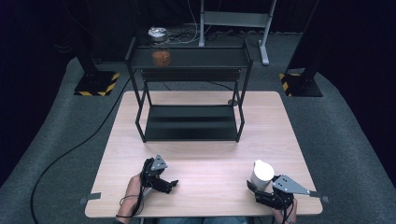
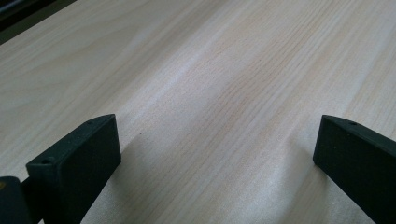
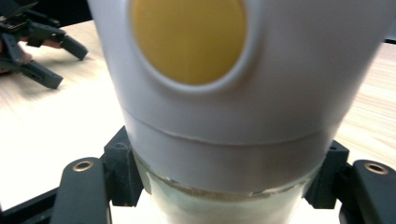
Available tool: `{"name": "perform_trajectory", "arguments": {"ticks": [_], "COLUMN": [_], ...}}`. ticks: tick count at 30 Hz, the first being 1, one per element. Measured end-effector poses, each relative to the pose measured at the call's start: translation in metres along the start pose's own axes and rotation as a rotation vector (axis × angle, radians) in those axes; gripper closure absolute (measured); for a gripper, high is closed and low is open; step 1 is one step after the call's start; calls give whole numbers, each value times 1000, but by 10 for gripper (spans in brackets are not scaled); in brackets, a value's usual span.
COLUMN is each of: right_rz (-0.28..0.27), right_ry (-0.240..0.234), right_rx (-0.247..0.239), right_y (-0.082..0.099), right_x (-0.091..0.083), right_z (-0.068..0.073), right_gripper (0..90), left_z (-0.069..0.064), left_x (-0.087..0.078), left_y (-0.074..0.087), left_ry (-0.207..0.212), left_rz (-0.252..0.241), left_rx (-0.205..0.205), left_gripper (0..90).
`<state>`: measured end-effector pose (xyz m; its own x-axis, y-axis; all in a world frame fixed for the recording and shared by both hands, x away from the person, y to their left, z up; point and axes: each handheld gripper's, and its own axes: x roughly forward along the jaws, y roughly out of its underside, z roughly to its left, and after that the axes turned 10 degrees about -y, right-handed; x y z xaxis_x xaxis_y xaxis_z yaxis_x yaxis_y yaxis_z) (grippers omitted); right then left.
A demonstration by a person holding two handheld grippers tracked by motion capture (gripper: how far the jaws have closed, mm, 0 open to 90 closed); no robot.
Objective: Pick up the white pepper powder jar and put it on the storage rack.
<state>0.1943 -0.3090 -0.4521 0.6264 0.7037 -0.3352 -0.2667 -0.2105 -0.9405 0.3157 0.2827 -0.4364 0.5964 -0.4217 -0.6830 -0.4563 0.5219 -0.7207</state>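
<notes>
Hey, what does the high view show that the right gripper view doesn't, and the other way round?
High view alone: the black rack, an orange-filled jar on its top shelf, the grey floor.
Right gripper view alone: the yellow disc on the white container's lid, and glass below the lid.
Both: the white container gripped by the right hand-held gripper, the open left hand-held gripper, the wooden table.

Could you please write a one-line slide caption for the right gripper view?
Right gripper clamped on a white jar with a yellow disc on its lid.
</notes>
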Motion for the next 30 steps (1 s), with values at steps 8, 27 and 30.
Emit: {"name": "perform_trajectory", "arguments": {"ticks": [8,27,30], "right_rz": [4,14,10], "right_ry": [-88,-226,-244], "right_rx": [-23,-105,-113], "right_y": [-11,-48,-53], "right_x": [14,54,61], "right_z": [-18,-53,-58], "right_gripper": [293,294,294], "left_z": [0,0,0], "left_x": [0,0,0], "left_y": [0,0,0], "left_ry": [0,0,-2], "left_rz": [0,0,0], "left_rx": [0,0,-2], "left_gripper": [2,2,2]}}
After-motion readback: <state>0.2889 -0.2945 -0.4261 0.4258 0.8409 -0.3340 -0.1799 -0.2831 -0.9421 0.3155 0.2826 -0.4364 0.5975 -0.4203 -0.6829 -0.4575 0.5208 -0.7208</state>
